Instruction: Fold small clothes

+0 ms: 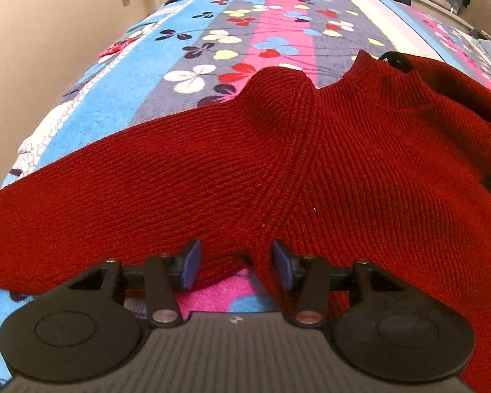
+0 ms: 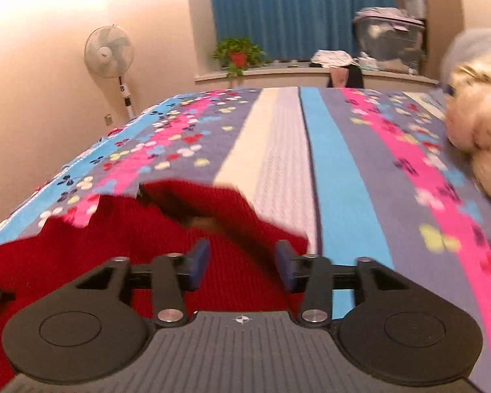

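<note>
My left claw [image 1: 234, 265] is down low at the near edge of the red sweater [image 1: 278, 163]. Its blue tips are apart and not pinching anything. A bit of the sweater's edge sits between them, so I think it is there to grab that spot. The sweater lies spread out on the flowery blanket [image 1: 193, 26], with one sleeve stretched out to the left. That makes it easy to fold. A black button [image 1: 394, 60] sits near the collar at the far side. My right claw [image 2: 242, 265] hangs over the sweater's right part. Its tips are apart too and hold nothing. The stripy part of the blanket is just past it.
</note>
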{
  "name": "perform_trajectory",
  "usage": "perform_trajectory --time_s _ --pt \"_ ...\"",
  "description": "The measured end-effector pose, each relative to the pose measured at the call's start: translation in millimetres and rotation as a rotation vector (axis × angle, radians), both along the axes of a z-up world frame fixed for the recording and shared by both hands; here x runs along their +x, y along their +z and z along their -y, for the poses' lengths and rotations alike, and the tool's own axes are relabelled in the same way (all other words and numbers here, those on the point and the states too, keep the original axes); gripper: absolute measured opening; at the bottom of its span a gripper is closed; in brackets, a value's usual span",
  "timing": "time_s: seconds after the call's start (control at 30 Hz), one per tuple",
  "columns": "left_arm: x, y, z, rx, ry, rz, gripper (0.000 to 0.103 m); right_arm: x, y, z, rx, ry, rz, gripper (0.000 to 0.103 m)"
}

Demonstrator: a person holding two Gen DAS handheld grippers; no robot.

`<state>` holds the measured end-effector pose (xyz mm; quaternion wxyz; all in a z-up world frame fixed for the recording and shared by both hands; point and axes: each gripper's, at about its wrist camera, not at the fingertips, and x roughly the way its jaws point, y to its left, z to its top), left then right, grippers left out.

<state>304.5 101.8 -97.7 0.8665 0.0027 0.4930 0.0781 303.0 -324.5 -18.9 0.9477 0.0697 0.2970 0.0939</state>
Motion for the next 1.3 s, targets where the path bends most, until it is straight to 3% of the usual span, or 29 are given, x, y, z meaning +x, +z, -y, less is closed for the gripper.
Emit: perform_trajectory --time_s 0.1,0.23,0.3,0.37,0.43,0.53,0.67,0.8,0.87,0.93,1.0,1.07,1.13,1.23,1.3 --pt "4.0 -0.6 0.8 -0.019 0.01 -0.005 0.054 64.7 6.4 -14.7 0.004 0.012 -0.027 0.07" --pt "4.0 0.0 -1.1 -0.03 0.008 -0.011 0.054 151.2 -13.6 -35.2 0.045 0.056 -0.262 0.071" --pt "4.2 -0.2 0.1 -0.032 0.0 -0.014 0.054 171.9 -24.8 -46.4 0.094 0.107 -0.354 0.071" --pt "4.8 -1.2 0.0 -0.034 0.003 -0.014 0.054 183.3 -33.8 -65.7 0.037 0.154 -0.417 0.066" --pt "4.9 -1.6 0.4 -0.033 0.002 -0.014 0.054 187.8 -37.2 -79.4 0.016 0.193 -0.432 0.059" --pt "6.1 -0.8 -2.1 -0.049 0.011 -0.016 0.054 186.0 -35.0 -77.9 0.14 0.178 -0.441 0.054" --pt "5.7 -0.9 -0.5 -0.041 0.008 -0.014 0.055 177.7 -27.5 -63.1 0.245 0.165 -0.402 0.019" --pt "5.2 -1.1 0.2 -0.039 0.006 -0.014 0.055 157.6 1.1 -14.3 0.379 0.108 -0.26 0.015" --pt "5.3 -0.9 -1.4 -0.045 0.006 -0.014 0.055 130.0 23.0 24.0 0.451 -0.024 -0.084 0.014" --pt "5.4 -0.9 -2.2 -0.05 0.01 -0.013 0.055 83.6 32.8 71.0 0.529 -0.293 0.108 0.014" --pt "5.5 -0.9 -0.1 -0.04 0.009 -0.012 0.055 43.8 19.7 111.4 0.529 -0.519 0.175 0.017" --pt "4.8 -0.9 2.8 -0.025 0.003 -0.01 0.055 26.3 -8.4 138.8 0.43 -0.66 0.092 0.026" --pt "4.4 -1.3 3.2 -0.022 0.001 -0.008 0.055 14.7 -48.3 167.7 0.395 -0.75 -0.052 0.028" --pt "4.4 -2.1 2.7 -0.024 0.001 -0.007 0.055 -12.2 -103.9 209.1 0.534 -0.867 -0.204 0.028" --pt "4.5 -2.2 3.7 -0.018 -0.003 -0.006 0.055 -20.0 -123.0 219.7 0.598 -0.847 -0.234 0.028"
